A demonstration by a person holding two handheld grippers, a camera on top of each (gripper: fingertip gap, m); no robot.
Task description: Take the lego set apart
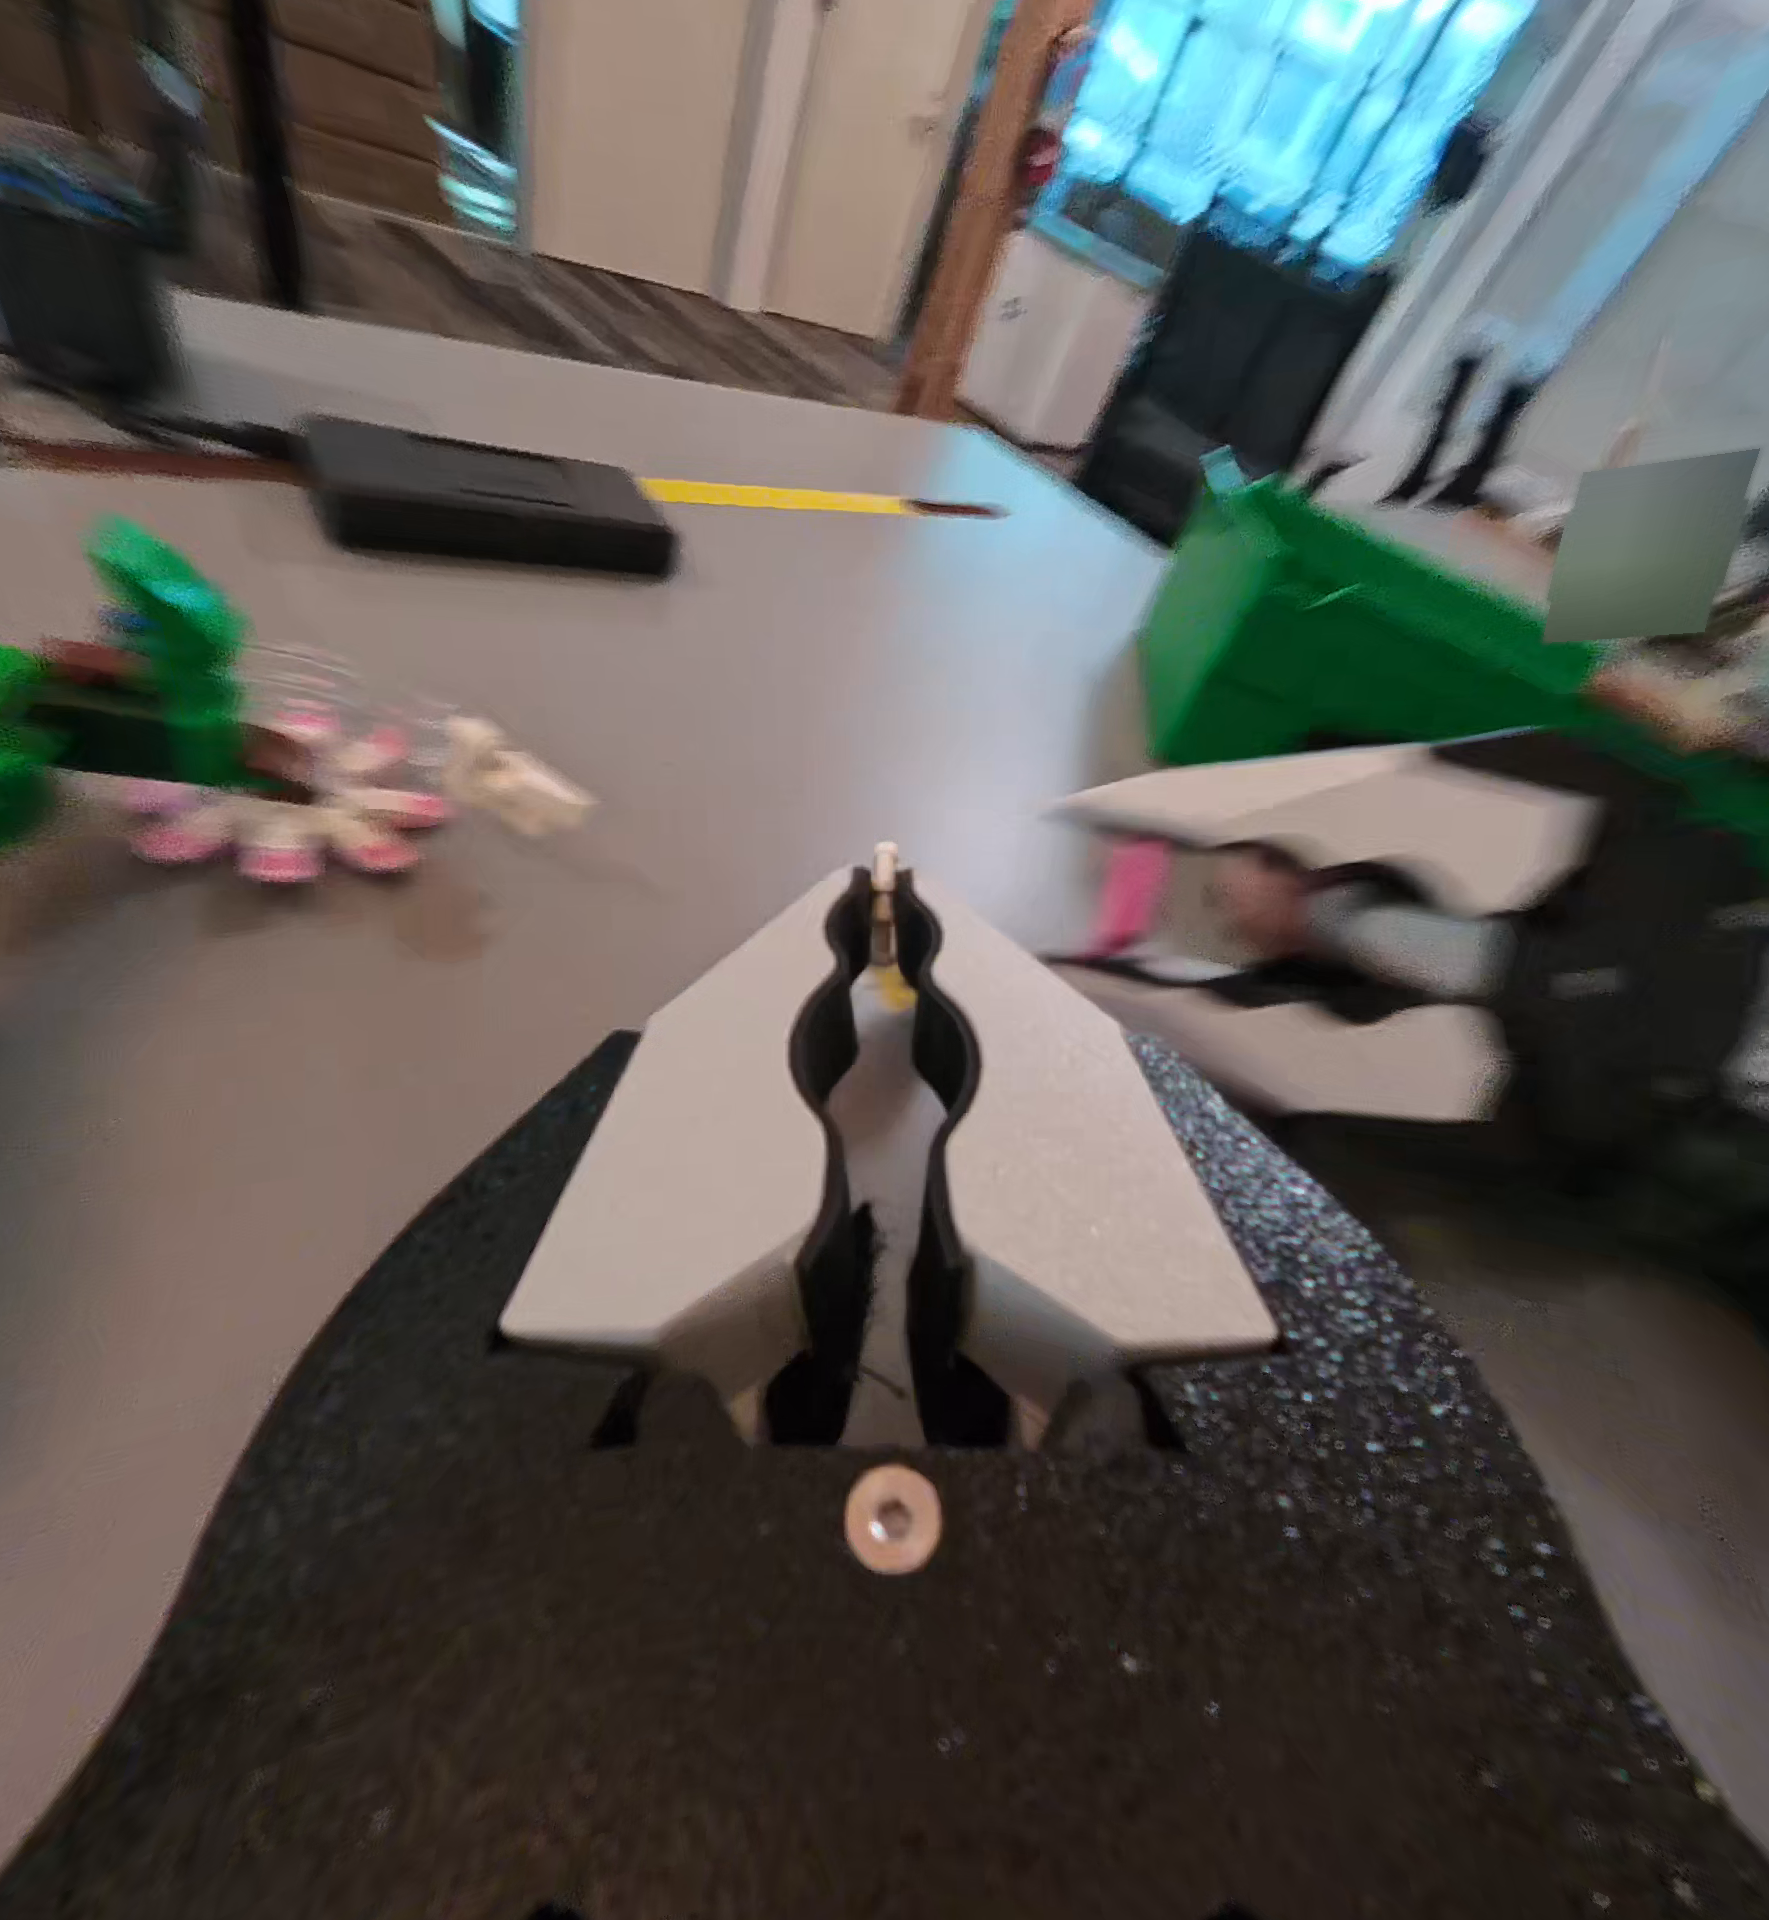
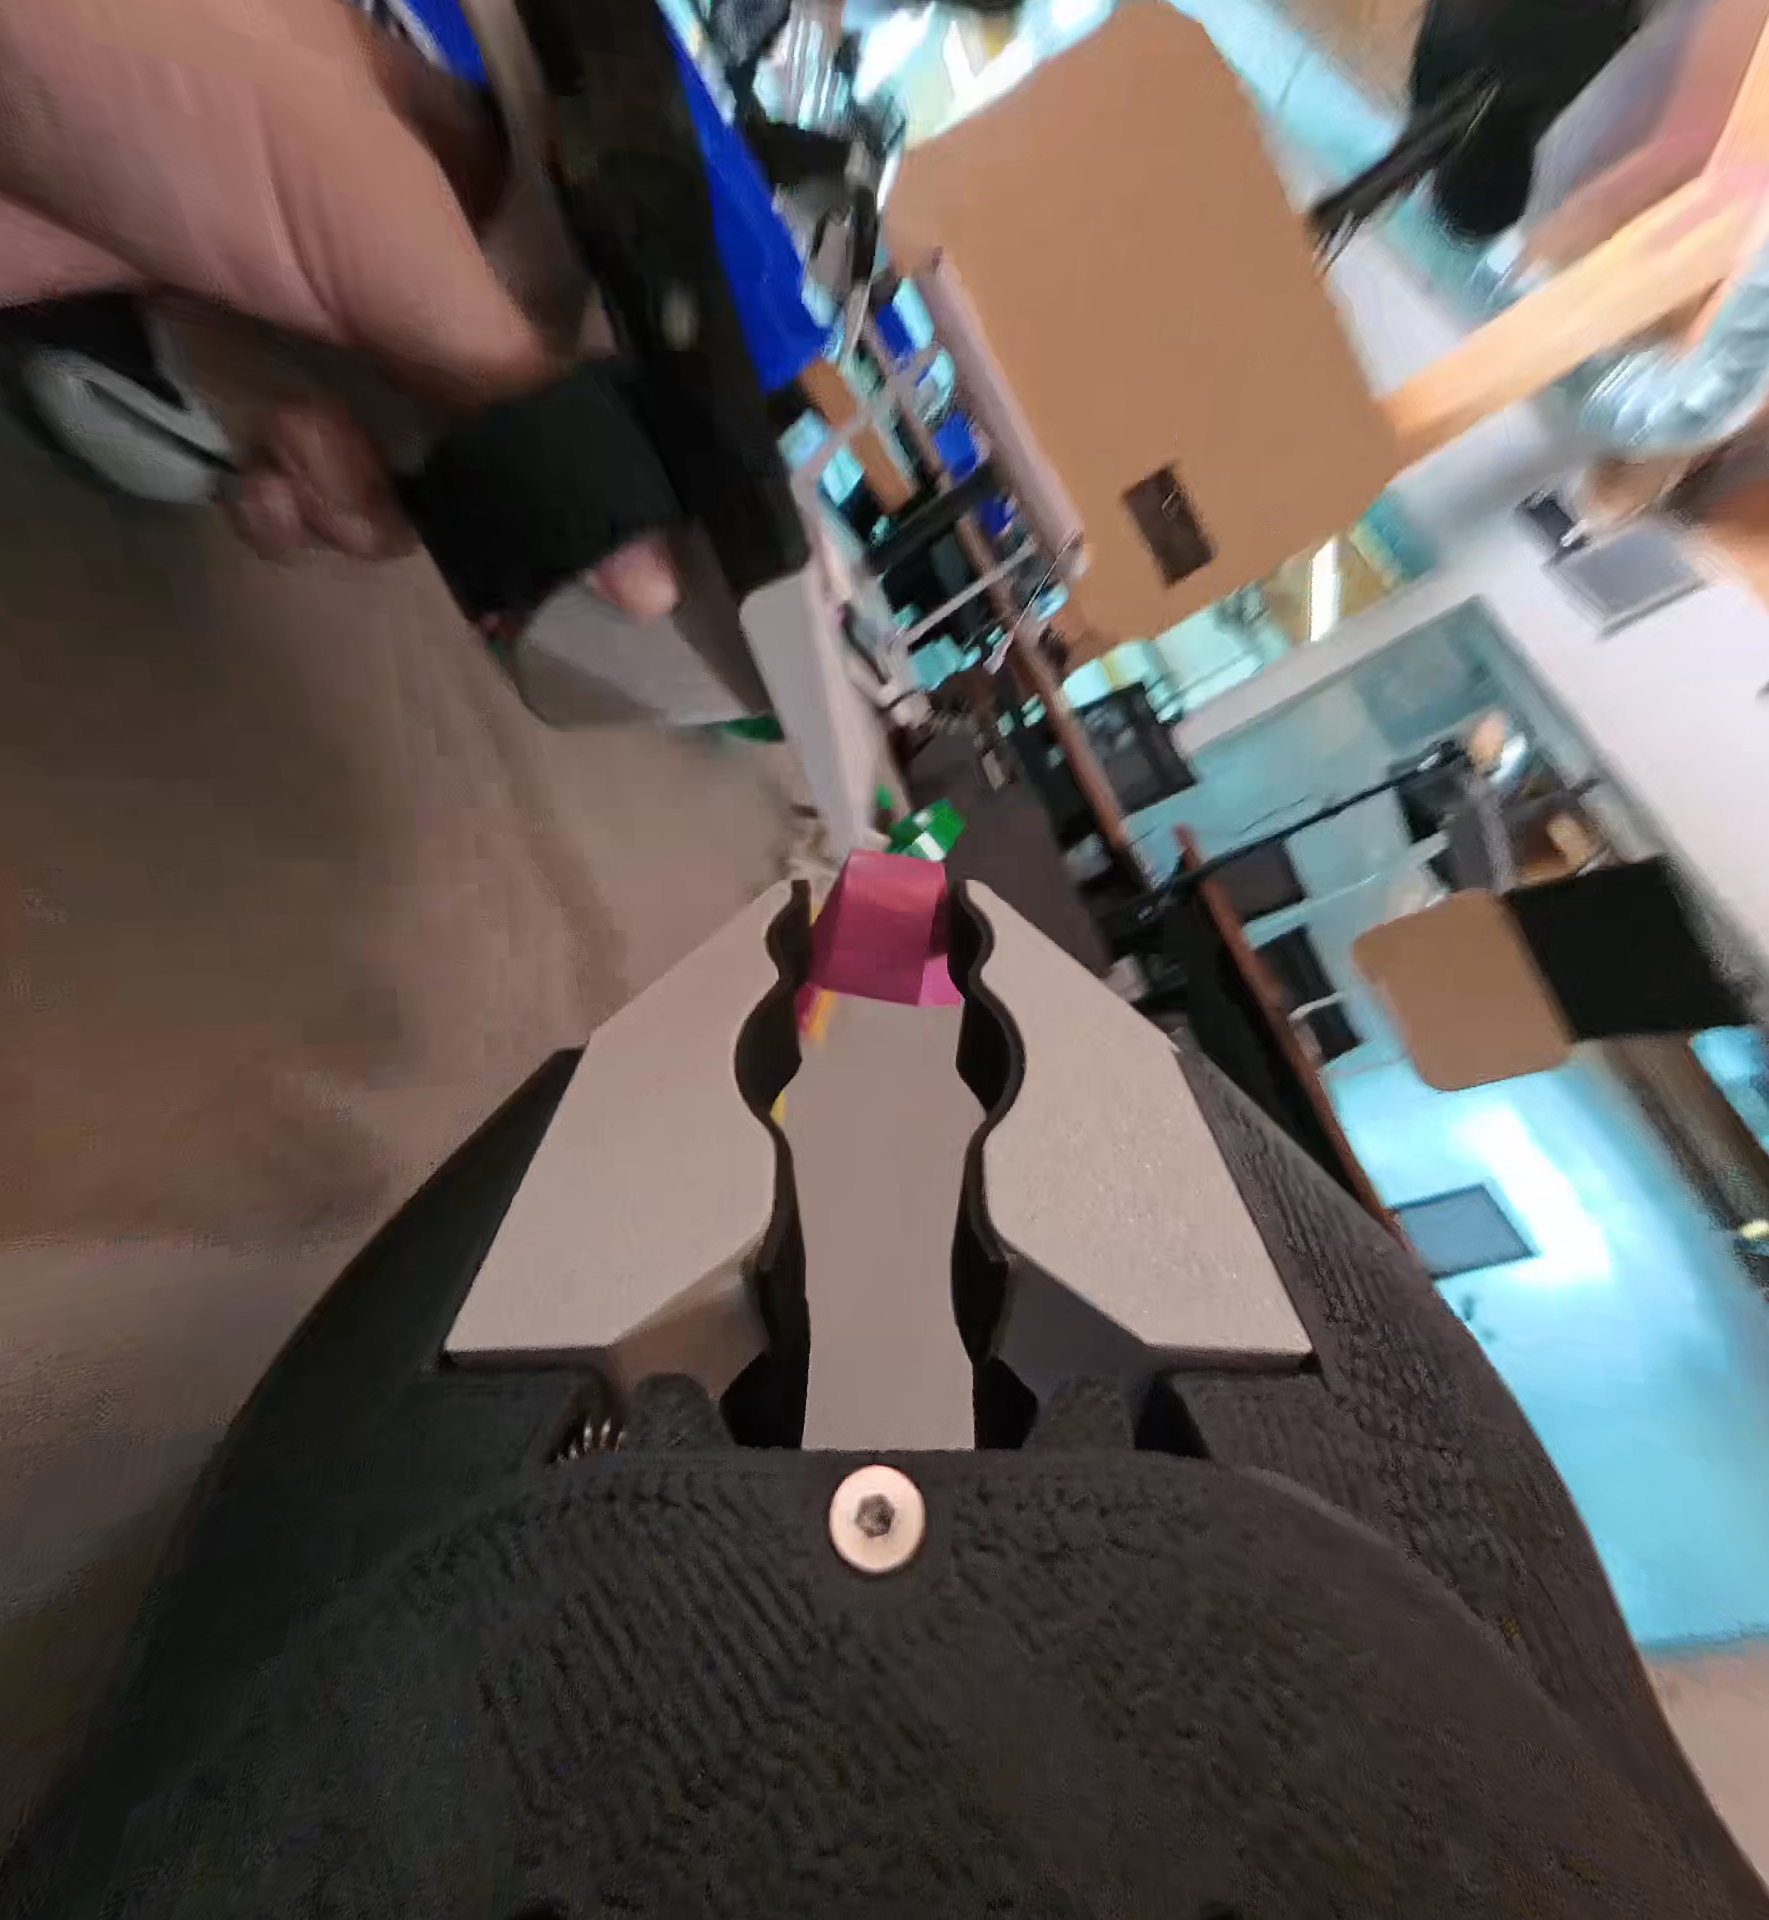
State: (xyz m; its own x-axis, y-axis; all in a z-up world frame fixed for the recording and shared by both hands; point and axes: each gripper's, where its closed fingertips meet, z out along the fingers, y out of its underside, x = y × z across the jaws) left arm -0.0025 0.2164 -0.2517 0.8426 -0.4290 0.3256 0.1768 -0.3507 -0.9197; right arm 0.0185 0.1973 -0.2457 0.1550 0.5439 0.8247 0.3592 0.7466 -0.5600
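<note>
Both views are pretty smeared, so details are limited. The left gripper [image 1: 885, 883] is hovering over the grey counter [image 1: 755, 675] with its jaws clenched on a tiny pale piece [image 1: 884, 891] poking out at the very tips. Off to its left, the lego set [image 1: 236, 769] is sitting as a blurry heap of green, pink and white bits, well apart from the tips, with bare counter running between them. A black flat box [image 1: 490, 497] is lying near the far edge, and a yellow strip [image 1: 771, 495] is running along beside it toward that edge. The right gripper [image 2: 880, 935] is tilted hard, jaws grasping a magenta brick [image 2: 880, 940] between the tips. A gloved hand [image 2: 506, 478] is showing at the upper left there.
</note>
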